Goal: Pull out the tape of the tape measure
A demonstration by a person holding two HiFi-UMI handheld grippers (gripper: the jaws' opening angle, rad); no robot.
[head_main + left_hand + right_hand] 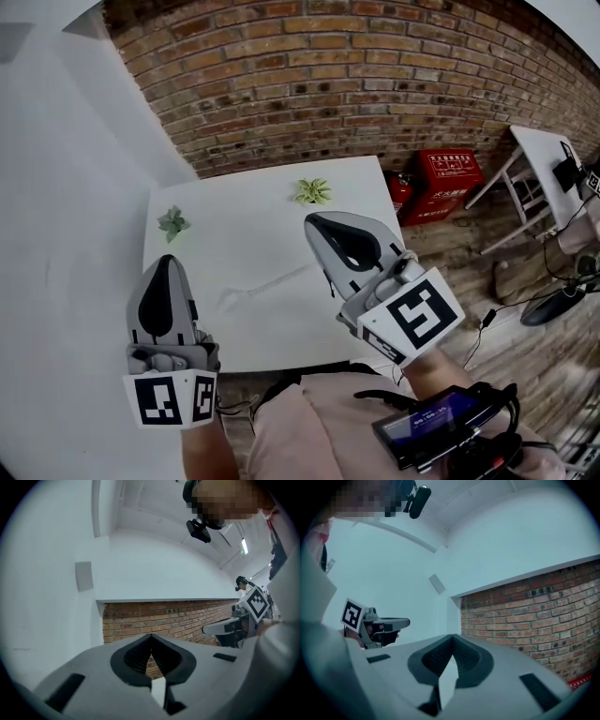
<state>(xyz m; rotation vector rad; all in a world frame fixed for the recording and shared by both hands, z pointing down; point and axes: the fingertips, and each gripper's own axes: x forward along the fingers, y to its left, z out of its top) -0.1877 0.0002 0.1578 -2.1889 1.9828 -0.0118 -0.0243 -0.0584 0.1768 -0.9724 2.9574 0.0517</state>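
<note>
No tape measure shows in any view. In the head view my left gripper [167, 259] is held over the near left corner of a white table [272, 328], jaws shut and empty. My right gripper [313, 221] hovers above the table's right half, also shut with nothing in it. In the left gripper view the left gripper [151, 636] has its jaws meeting at the tip and faces a brick wall [173, 616], with the right gripper [225, 628] off to the side. The right gripper view shows the right gripper [452, 636] shut too, and the left gripper [390, 621] level at its left.
Two small green plants [173, 223] [312, 191] stand near the table's far edge. A red fire-equipment box [448, 178] sits on the floor against the brick wall [356, 66]. A white side table [542, 159] and cables are at the right.
</note>
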